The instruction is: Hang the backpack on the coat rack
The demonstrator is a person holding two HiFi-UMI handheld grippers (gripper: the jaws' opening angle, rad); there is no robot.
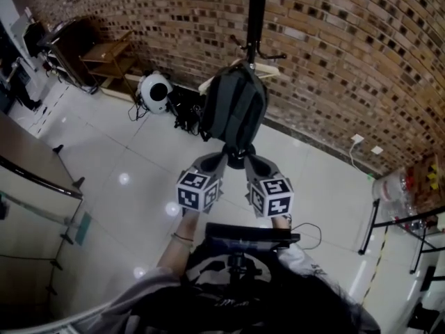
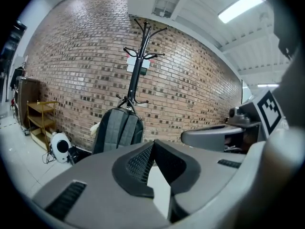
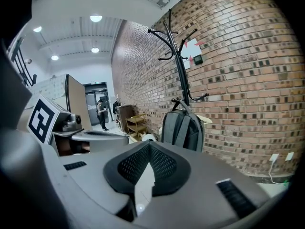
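Note:
The dark grey backpack (image 1: 233, 110) hangs by its top loop from a low hook of the black coat rack (image 1: 256, 12), against the brick wall, its bottom near the floor. In the left gripper view the backpack (image 2: 118, 130) hangs under the coat rack (image 2: 138, 66); the right gripper view shows the backpack (image 3: 182, 130) and rack (image 3: 178, 56) too. My left gripper (image 1: 217, 160) and right gripper (image 1: 254, 163) sit side by side just short of the backpack, apart from it. Both are shut with nothing between the pads, as the left gripper (image 2: 152, 144) and right gripper (image 3: 149, 144) show.
A white round appliance (image 1: 154, 91) and black cables lie on the floor left of the rack. A wooden shelf (image 1: 108, 58) stands further left, a table (image 1: 28, 162) at the near left. A wall socket (image 1: 357, 139) and a rack with clear containers (image 1: 396, 184) are at right.

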